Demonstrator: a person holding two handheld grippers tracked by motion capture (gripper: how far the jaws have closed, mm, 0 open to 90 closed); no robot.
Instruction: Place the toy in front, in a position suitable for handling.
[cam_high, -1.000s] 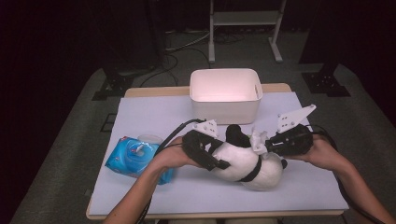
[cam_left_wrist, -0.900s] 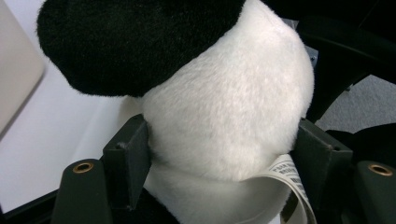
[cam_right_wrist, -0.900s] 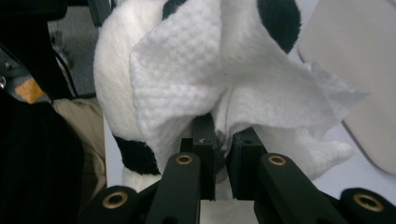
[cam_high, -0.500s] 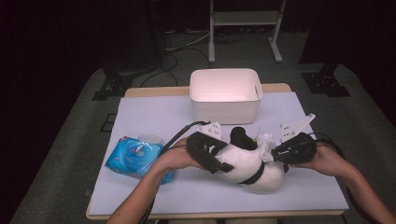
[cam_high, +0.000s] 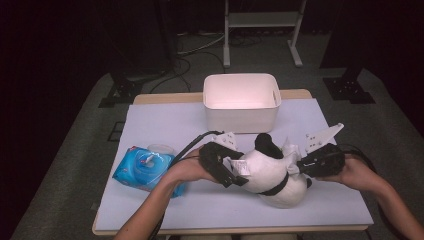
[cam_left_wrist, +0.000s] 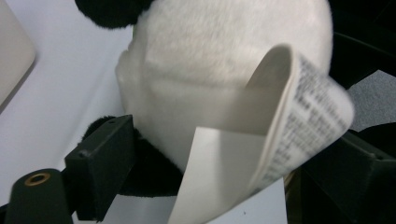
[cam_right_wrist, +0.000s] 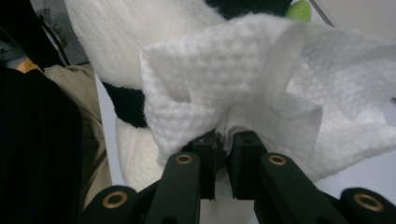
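The right gripper (cam_right_wrist: 223, 154) view is showing its fingers pinching a white wipe (cam_right_wrist: 261, 88). The left gripper (cam_left_wrist: 224, 182), fingers just opening, is straddling the black-and-white plush panda (cam_high: 270, 172), which is lying near the surface's (cam_high: 165, 120) front edge.

The one place where print shows is the paper tag (cam_left_wrist: 261, 154) sewn to the plush panda (cam_left_wrist: 219, 60): in the left gripper view it curls over in front of the toy's white body, and its outer face carries several lines of small dark printed text, too blurred to make out a single word or number. In the high view the same tag (cam_high: 242, 168) is a small pale slip with nothing legible. The blue wipes pack (cam_high: 145, 168) near the table's left edge bears markings too small to read.
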